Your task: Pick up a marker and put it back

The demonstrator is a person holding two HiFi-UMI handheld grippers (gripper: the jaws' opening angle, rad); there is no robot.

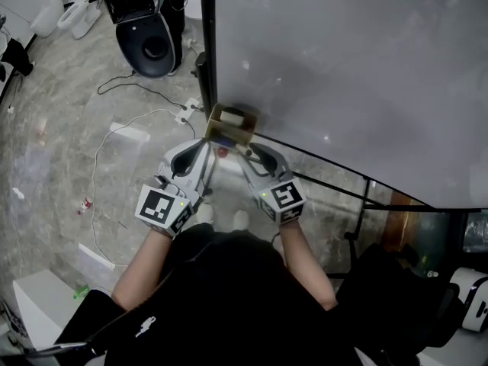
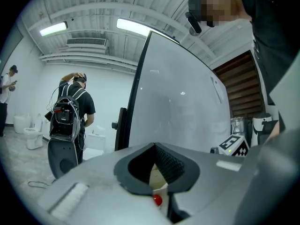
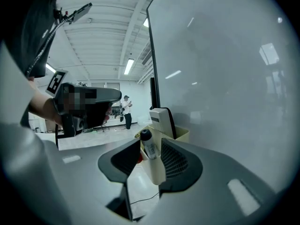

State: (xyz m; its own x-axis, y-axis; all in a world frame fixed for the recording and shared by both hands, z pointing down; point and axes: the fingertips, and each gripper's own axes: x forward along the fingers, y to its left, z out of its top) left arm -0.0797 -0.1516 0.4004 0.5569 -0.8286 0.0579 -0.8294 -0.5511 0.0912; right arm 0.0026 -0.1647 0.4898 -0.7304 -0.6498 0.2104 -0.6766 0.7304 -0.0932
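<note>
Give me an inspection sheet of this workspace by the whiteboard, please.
Surface: whiteboard, upright, blank.
Job's things: marker, black-capped, upright in the cream holder beside an eraser.
Clutter: small red-and-white item on the floor.
Grippers: right gripper jaws open around the marker; left gripper jaws together, empty.
Cables: white cable and black cable on the floor.
Surroundings: person with backpack, toilets.

Marker [image 3: 150, 146] lower end hidden inside holder [image 3: 156, 170]; whiteboard [image 3: 225, 78] edges cropped.
</note>
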